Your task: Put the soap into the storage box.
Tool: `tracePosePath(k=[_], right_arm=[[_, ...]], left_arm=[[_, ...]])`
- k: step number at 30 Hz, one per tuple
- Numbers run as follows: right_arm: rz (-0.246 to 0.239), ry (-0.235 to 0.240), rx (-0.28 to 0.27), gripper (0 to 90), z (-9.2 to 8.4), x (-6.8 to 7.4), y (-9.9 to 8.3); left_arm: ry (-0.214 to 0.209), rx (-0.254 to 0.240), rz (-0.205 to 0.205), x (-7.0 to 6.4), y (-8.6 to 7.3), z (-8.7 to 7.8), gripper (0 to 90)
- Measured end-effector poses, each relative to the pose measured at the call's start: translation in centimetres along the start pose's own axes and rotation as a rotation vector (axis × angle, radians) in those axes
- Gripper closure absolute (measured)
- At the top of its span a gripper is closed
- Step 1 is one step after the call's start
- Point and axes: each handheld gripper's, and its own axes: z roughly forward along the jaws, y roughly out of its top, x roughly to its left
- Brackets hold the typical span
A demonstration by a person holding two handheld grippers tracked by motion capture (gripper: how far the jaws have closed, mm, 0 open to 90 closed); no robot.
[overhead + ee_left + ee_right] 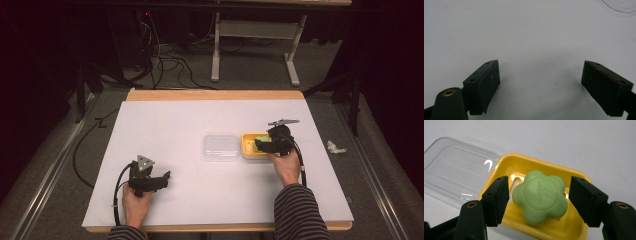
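Green flower soap point(540, 197) sits in the yellow dish point(576, 230) between my right gripper point(537, 200)'s wide jaws, looks hard and slippery, so I'd squeeze its sides; my left gripper point(541, 85) waits wide open.

You have a green flower-shaped soap point(540, 196) lying flat in a yellow soap dish point(499, 167), with embossed letters on its upper face that are too small to read surely, and the dish stands open on the right half of the white table. Just beside the dish, on its left side in the high view, you see the clear plastic lid point(220, 147) resting on the table, touching or almost touching the dish. In the right gripper view the soap sits between the two black jaws, which stand apart from it on both sides.
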Motion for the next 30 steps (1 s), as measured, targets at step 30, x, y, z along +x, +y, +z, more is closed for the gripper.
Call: tracePosePath(k=[30], right_arm=[[0.043, 0.048, -0.155, 35.5, -5.4, -1.5, -1.9]], left_arm=[[-0.001, -0.002, 0.028, -0.2, -0.2, 0.0, 15.7]])
